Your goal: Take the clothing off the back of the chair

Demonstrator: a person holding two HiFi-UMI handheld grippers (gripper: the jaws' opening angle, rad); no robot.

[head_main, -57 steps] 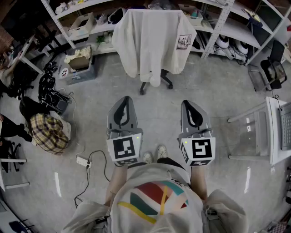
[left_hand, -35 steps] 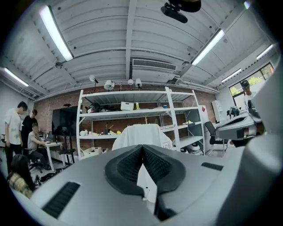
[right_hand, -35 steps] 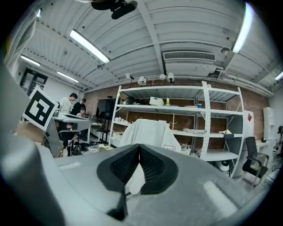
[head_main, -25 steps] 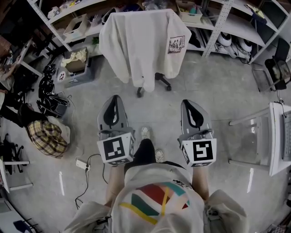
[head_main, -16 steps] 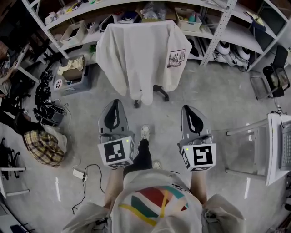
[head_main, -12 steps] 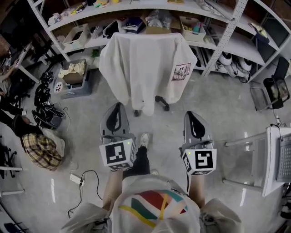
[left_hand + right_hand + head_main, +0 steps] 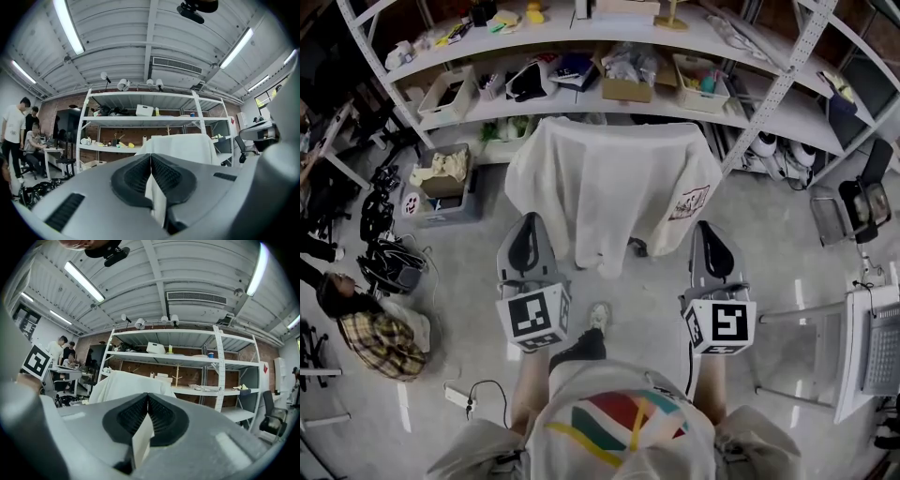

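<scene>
Down on the head view, the white clothing (image 7: 609,192) hangs draped over the back of the chair (image 7: 636,246), just in front of the shelving (image 7: 581,94), with a printed patch (image 7: 692,202) low on its right side. The step in hand looks like the approach, with no grab yet. To do it well, both grippers should open before they reach the cloth. Each should go for the top edge on its own side, pinch fabric only and not the backrest, then lift up and back so the cloth clears without dragging the chair. The left gripper (image 7: 528,225) and right gripper (image 7: 712,230) sit near the lower hem, one on each side, not touching it. Both pairs of jaws look pressed together, with nothing in them.

Left gripper view: the clothing (image 7: 180,147) is ahead, past the jaw tips and a little right of centre, clearly apart from them. A slight rightward and upward aim seems needed to meet the top edge. The left gripper (image 7: 151,157) has its jaws meeting along a thin line; it is closed and empty.

Right gripper view: the clothing (image 7: 126,385) sits left of centre beyond the tips, with no contact. This gripper likely needs to come in leftward and up. The right gripper (image 7: 147,397) also has its jaws together and holds nothing.
</scene>
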